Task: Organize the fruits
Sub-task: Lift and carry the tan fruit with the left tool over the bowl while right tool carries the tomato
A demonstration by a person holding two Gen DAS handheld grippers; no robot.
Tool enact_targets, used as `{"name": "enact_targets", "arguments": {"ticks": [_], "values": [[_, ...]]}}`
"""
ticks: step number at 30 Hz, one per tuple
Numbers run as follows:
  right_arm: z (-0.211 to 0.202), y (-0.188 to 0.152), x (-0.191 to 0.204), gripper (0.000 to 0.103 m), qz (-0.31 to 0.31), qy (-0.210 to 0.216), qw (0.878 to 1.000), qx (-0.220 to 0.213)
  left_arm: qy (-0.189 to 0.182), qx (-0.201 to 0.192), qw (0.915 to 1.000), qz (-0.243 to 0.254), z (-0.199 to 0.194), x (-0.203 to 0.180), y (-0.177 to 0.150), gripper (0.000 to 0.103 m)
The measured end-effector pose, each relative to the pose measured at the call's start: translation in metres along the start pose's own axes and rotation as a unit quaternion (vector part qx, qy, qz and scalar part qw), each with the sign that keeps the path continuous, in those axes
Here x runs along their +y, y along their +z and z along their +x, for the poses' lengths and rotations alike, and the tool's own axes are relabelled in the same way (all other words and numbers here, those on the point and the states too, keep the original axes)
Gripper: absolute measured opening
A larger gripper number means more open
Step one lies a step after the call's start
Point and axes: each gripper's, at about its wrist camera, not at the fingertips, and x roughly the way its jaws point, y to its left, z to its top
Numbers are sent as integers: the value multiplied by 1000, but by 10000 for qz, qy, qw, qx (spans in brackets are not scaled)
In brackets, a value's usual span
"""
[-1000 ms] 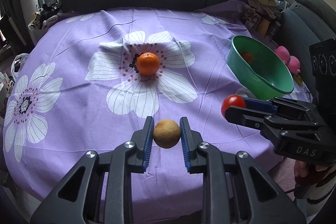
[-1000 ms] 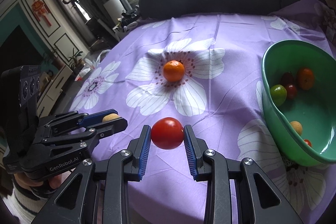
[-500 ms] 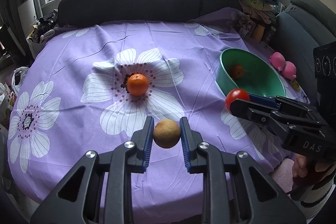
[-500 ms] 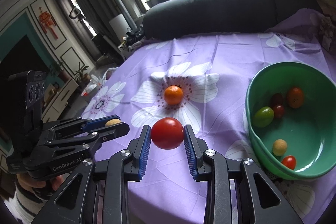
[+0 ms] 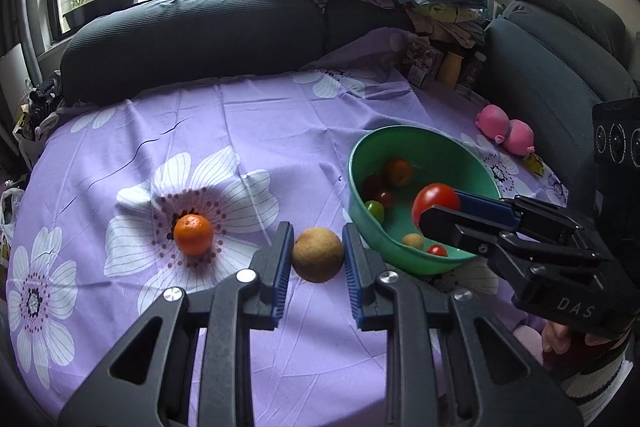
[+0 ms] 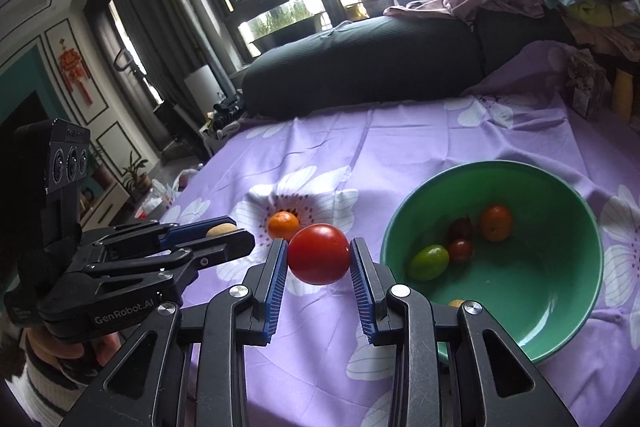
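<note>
Left gripper point(image 5: 317, 254) is clenching a tan round fruit point(image 5: 317, 254), right gripper point(image 6: 319, 254) a red tomato point(image 6: 319, 253) — both hanging just beside the green bowl point(image 6: 586, 227). Best carrying each over the rim, then lowering before releasing the jaws — a tangerine point(image 5: 193, 234) is waiting on the bench.

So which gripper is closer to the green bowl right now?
Right. The right gripper holds its red tomato by the green bowl's rim; the left gripper, holding a tan fruit, sits beside the bowl.
</note>
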Motion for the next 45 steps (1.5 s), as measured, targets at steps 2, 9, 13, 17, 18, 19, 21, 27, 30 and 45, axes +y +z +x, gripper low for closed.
{"name": "enact_targets", "arguments": {"ticks": [2, 9, 13, 17, 18, 19, 21, 27, 30, 45], "values": [[-6, 2, -8, 33, 59, -104, 9999, -67, -95, 2, 9999, 84, 6, -6, 5, 24], [-25, 4, -38, 33, 256, -546, 9979, -250, -391, 112, 9984, 383, 34, -35, 22, 24], [-30, 3, -54, 33, 362, -770, 9960, -253, -543, 236, 9971, 485, 53, -50, 29, 24], [-31, 0, -69, 33, 463, -938, 9943, -201, -628, 391, 9954, 609, 72, -60, 31, 24], [-30, -1, -73, 33, 489, -970, 9939, -173, -622, 431, 9952, 625, 76, -62, 31, 24], [-29, -1, -77, 33, 517, -998, 9936, -142, -618, 476, 9949, 637, 81, -62, 31, 24], [-25, -3, -82, 33, 547, -1045, 9930, -68, -620, 553, 9944, 653, 89, -64, 31, 24], [-13, -6, -86, 33, 514, -1086, 9927, 69, -555, 708, 9931, 753, 105, -68, 27, 25], [-7, -8, -88, 33, 469, -1155, 9921, 155, -500, 754, 9925, 818, 109, -68, 26, 25], [6, -10, -88, 34, 183, -1398, 9889, 478, -311, 988, 9888, 1077, 129, -72, 22, 25]]}}
